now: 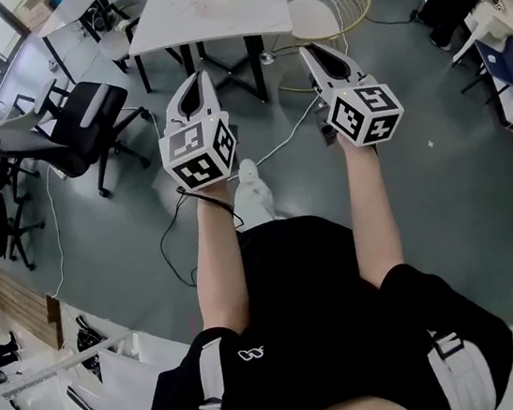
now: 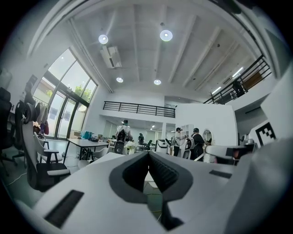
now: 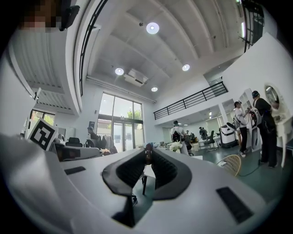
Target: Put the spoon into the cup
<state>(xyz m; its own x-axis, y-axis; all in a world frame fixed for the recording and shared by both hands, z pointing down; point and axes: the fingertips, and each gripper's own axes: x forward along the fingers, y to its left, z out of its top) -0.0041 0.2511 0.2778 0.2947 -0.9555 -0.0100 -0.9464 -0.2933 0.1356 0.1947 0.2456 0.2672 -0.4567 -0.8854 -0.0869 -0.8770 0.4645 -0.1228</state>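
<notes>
White left hand-held gripper (image 2: pixel 148 153) is hanging clenched, empty; right hand-held gripper (image 1: pixel 305 49) is pinching a dark thing (image 3: pixel 148 156), too small to identify.

The person wears a black short-sleeved top (image 1: pixel 310 315) with a small white logo (image 1: pixel 250 353) and pale grey buckled straps (image 1: pixel 204 396). The left hand-held gripper (image 1: pixel 198 77) and right hand-held gripper (image 1: pixel 308 50) are white, with dark ribbed pads (image 2: pixel 165 172). Behind each sits a black-and-white marker cube (image 1: pixel 199 151). A black cable (image 1: pixel 223 204) trails behind the left one.

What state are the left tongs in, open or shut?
Shut: in the left gripper view the left tongs meet at their tips with nothing between them.
</notes>
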